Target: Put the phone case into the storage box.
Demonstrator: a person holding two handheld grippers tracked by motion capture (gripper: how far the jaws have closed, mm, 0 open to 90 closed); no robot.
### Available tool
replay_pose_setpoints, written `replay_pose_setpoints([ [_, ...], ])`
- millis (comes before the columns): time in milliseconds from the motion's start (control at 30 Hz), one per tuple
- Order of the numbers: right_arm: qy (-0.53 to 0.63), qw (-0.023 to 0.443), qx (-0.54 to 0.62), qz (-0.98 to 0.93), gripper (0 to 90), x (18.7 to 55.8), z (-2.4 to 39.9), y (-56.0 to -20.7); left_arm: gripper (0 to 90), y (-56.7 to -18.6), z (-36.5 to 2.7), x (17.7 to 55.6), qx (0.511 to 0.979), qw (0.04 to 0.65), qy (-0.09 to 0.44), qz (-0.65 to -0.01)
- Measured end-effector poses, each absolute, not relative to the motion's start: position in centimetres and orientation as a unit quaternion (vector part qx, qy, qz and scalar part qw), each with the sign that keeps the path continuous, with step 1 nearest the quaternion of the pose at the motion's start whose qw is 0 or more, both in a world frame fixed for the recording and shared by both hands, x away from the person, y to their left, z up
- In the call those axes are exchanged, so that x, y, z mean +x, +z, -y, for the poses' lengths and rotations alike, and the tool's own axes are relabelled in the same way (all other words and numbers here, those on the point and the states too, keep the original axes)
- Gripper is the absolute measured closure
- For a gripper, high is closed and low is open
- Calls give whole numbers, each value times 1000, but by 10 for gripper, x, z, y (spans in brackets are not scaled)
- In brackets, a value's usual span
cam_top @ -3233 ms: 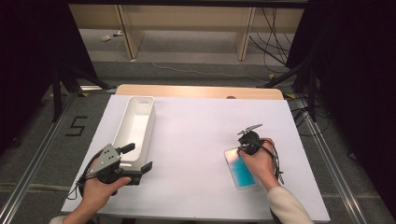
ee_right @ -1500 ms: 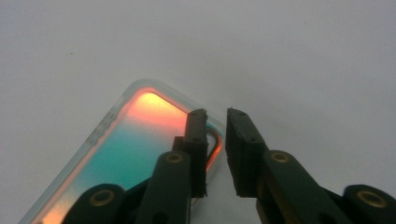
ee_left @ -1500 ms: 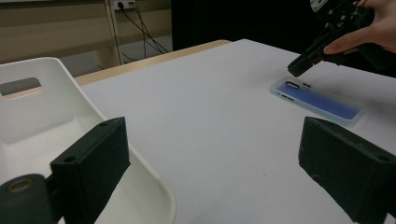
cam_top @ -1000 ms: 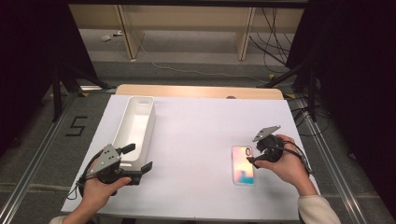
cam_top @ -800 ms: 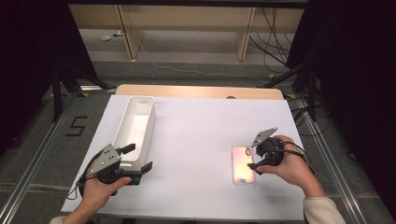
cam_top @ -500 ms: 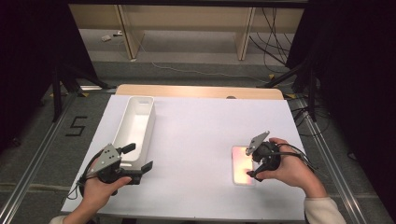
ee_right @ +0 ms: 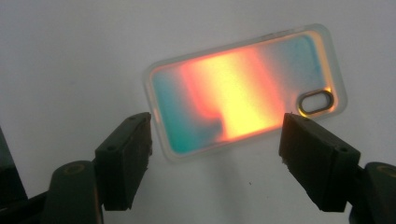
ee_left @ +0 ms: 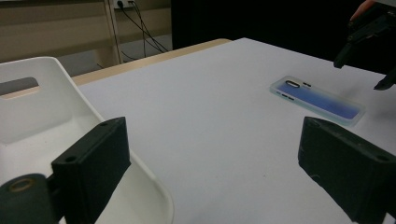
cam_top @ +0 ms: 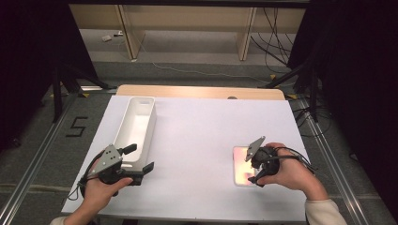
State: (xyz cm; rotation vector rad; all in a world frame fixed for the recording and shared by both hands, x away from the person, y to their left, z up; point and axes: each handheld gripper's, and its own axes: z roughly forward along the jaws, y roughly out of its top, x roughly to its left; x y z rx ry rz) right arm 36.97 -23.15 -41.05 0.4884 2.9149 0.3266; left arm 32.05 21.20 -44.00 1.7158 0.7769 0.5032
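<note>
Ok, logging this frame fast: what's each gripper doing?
Left gripper: open, holding nothing, beside the white bin.
Right gripper: open above the phone case, not gripping it.

Light fell from overhead, so the white surface (cam_top: 197, 140) shone bright while the room's edges stayed black. My phone case (ee_right: 245, 91) glared orange and yellow, slightly soft. My near jaws looked blurred; shadows were faint.
</note>
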Motion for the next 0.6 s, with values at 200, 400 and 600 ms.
replay_pose_setpoints([
  [200,98,75,147,-981,295,367,223,-415,88,-440,-213,319,728,564,215,-326],
  [400,92,65,134,-985,318,366,217,-423,88,-439,-213,319,727,564,215,-327],
  [600,80,57,123,-988,359,365,213,-431,88,-439,-213,318,728,564,215,-326],
])
